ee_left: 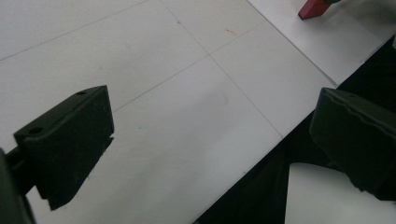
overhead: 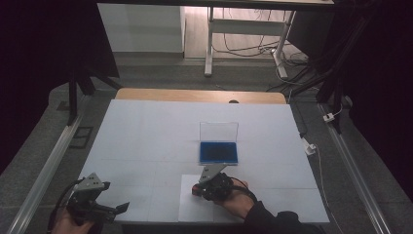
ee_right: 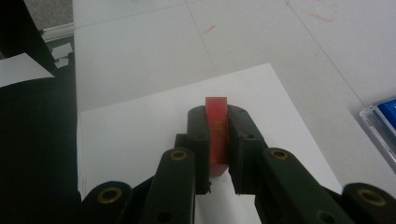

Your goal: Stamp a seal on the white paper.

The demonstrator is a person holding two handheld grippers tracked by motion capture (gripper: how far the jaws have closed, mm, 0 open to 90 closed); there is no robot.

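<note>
Both hand-held grippers are all black: the left hand-held gripper (overhead: 122,207) has chunky, blocky jaw pads and a grey three-cornered plate on top, with a black cable trailing off it. The right hand-held gripper (ee_right: 218,140) has brass-coloured rivets along its black linkage arms. The right arm wears a dark sleeve.

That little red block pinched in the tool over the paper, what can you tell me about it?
The red block is a small flat rectangular piece, glossy like plastic, with faint yellowish markings on its face that are too small to read. It stands on edge, clamped between the two black jaws of the right gripper, its top poking above them. It sits over a white sheet of paper at the table's near edge; whether its bottom touches the paper cannot be told. The left gripper view catches one red corner.
</note>
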